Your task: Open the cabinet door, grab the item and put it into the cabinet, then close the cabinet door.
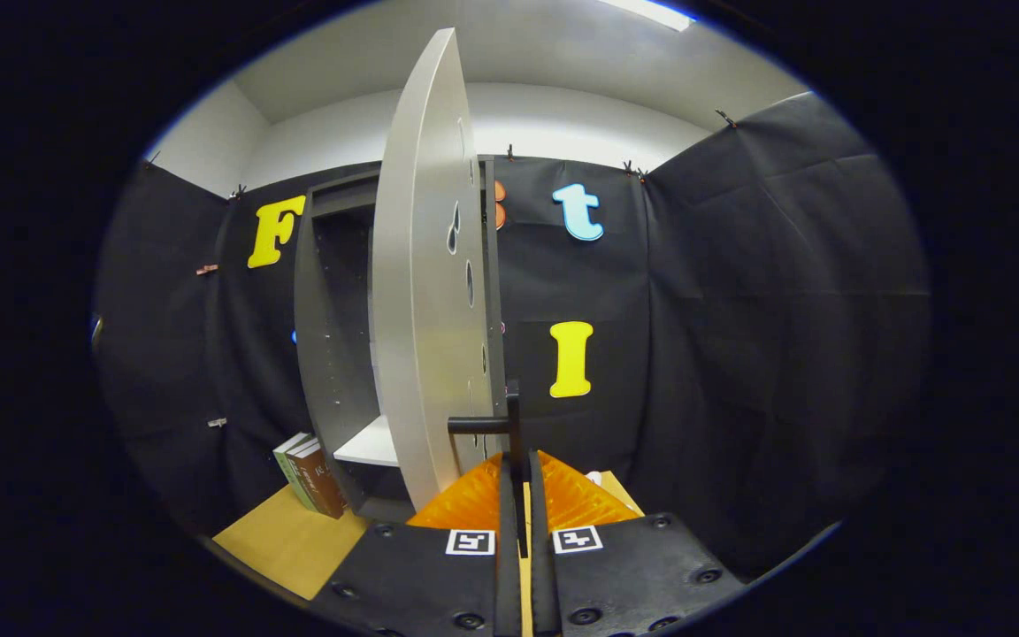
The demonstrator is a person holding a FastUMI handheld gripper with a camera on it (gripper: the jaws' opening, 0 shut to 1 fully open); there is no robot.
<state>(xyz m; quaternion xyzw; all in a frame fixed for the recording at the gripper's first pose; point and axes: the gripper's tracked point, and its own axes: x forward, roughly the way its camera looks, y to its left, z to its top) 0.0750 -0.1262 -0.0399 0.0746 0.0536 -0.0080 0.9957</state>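
Observation:
The grey cabinet point(333, 354) stands against the booth wall with its pale door point(425, 283) swung wide open, edge-on toward me. A thin black handle point(509, 425) juts from the door's lower edge. My gripper point(518, 473) is shut on this handle, both fingers pressed against its upright bar. Two books point(310, 473) lean against the cabinet's left side on the tan table point(288, 540). Inside the cabinet a white shelf point(372, 442) shows beyond the door.
Black cloth walls close in the booth on the left, back and right. The open door stands between my fingers and the cabinet's inside. The books sit left of the fingers, past the door.

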